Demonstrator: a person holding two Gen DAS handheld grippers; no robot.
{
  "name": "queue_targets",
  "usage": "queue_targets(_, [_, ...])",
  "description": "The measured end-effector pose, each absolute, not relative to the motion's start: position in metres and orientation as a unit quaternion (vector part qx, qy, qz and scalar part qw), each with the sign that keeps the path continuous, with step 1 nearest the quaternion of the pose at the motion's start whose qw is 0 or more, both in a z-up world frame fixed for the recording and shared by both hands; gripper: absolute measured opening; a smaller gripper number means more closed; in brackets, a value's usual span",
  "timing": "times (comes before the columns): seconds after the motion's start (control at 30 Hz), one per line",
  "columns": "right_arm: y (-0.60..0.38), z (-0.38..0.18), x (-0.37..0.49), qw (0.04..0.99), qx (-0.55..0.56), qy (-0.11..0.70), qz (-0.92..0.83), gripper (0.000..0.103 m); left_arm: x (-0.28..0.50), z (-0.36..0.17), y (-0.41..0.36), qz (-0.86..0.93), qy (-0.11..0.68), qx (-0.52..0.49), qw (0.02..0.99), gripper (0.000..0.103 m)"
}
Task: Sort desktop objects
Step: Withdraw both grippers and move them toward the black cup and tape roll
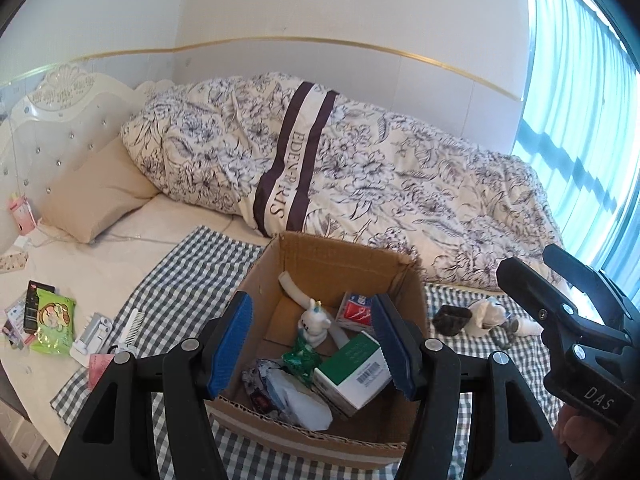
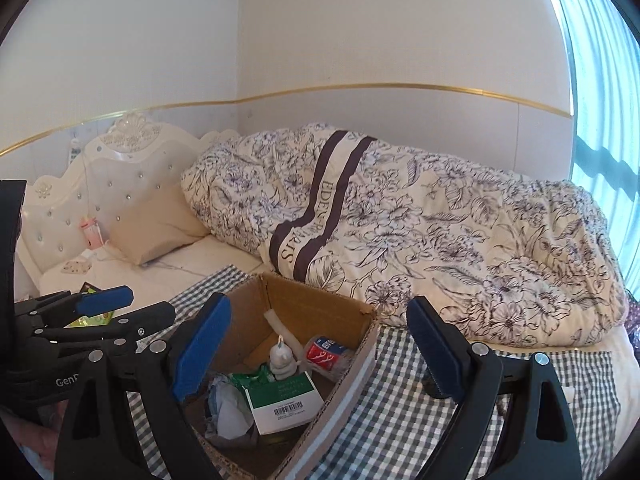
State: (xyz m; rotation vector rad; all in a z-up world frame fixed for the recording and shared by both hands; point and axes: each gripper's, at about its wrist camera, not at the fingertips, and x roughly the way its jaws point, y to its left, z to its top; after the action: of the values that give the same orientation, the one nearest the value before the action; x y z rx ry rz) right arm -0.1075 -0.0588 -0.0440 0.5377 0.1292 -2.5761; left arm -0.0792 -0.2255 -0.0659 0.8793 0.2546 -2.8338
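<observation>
My left claw (image 1: 314, 344) hangs wide apart and empty over the cardboard box (image 1: 340, 268) on the checked cloth (image 1: 192, 276). Inside lie a green-and-white carton (image 1: 352, 372), a small white unicorn figure (image 1: 314, 322) and a red packet (image 1: 354, 312). My right claw (image 1: 532, 276) hovers beside the box.

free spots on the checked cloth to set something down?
Bare checked cloth left of the cardboard box, up to the comb. More bare cloth between box and floral duvet, right side. Crowded: inside the box, and by the dark object and white toy.
</observation>
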Motion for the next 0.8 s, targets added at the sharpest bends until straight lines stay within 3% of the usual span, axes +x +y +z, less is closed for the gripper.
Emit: queue_targets(0.8, [0.032, 0.025, -0.025, 0.197, 0.141, 0.031, -0.97, 0.09, -0.013, 0.009, -0.147, -0.971, 0.057, 0.228, 0.04, 0.064])
